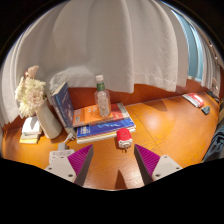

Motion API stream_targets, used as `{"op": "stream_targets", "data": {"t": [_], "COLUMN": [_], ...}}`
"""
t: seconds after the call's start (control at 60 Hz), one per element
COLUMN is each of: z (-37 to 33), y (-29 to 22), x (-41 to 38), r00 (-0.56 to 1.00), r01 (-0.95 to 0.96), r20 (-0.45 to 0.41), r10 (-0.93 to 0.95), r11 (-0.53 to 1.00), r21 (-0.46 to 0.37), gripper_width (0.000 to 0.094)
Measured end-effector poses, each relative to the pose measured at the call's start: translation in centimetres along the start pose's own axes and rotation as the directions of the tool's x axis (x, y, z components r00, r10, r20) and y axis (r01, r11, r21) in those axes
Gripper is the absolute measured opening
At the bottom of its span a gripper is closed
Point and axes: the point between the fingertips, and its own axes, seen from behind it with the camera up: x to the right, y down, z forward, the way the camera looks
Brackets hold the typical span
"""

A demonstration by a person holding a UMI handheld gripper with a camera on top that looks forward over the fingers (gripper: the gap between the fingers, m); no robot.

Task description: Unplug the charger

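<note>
The claw hangs released and empty over the worktop. A red charger sits at 12 o'clock just ahead of the fingers, ungrasped. By this evidence, unplugging has not begun.

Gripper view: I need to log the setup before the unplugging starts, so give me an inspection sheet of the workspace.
Surface: wooden table, orange-brown, mostly bare near the tool.
Job's things: small red and white object just ahead of the fingers, possibly the charger; cannot confirm.
Clutter: stacked books, bottle standing on them, vase of white flowers, small items at the far side of the table.
Tool: open, purple pads showing, nothing between the fingers.
Cables: nothing seen.
Surroundings: white curtain behind the table, with a window beside it.
</note>
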Motion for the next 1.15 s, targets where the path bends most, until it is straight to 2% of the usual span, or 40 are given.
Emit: {"op": "stream_targets", "data": {"t": [0.217, 0.35, 0.683, 0.9, 1.15], "z": [-11.8, -16.1, -19.8, -20.7, -21.1], "y": [-5.9, -5.7, 2.0, 4.6, 4.9], "x": [-8.4, -13.1, -21.9, -24.0, -24.6], "r00": [0.996, 0.989, 0.963, 0.952, 0.951], "r01": [0.033, 0.071, 0.130, 0.160, 0.155], "r20": [0.074, 0.107, 0.212, 0.240, 0.244], "r10": [-0.048, -0.098, -0.165, -0.191, -0.188], "r11": [0.982, 0.970, 0.977, 0.977, 0.976], "r21": [0.188, 0.232, 0.169, 0.143, 0.151], "gripper_width": [0.0831, 0.0829, 0.0828, 0.0830, 0.0830]}}
